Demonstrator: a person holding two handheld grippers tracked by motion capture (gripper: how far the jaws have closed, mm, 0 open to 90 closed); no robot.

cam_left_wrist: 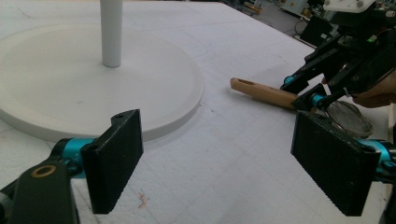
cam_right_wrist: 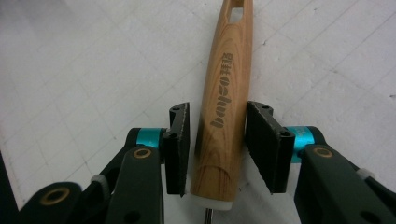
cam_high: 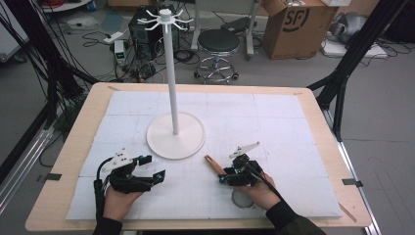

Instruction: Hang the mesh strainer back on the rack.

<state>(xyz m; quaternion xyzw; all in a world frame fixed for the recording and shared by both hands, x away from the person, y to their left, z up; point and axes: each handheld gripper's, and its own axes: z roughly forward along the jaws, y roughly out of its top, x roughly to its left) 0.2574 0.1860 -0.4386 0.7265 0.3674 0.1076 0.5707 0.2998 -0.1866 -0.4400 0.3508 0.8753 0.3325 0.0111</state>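
The worktop (cam_high: 323, 147) carries a white padded mat, and on the mat stands a tall white stand (cam_high: 175, 132) with a round base, a thin pole and a ring of hooks at the top. Near the base, toward the person's right, lies a utensil with a wooden handle (cam_right_wrist: 226, 98); its handle points toward the stand and has a slot near its free end, which looks meant for hanging. A round, greyish head (cam_left_wrist: 348, 116) shows at the other end in the left gripper view, partly hidden by the right hand, so I cannot tell what kind of utensil it is.

The right gripper (cam_right_wrist: 218, 140) sits low over the handle with its jaws on either side of the wood. The jaws are narrow, but small gaps show on both sides, so they seem not yet clamped. The left gripper (cam_left_wrist: 233, 168) rests on the mat in front of the stand's base, its jaws spread wide and holding nothing.

The step in hand appears to be the grasp of the handle. The next move likely calls for the right jaws to close firmly on the wood, then a lift that keeps the slotted end free. If the goal is the hooks, that slot must rise to the top of the pole and slip over one hook.
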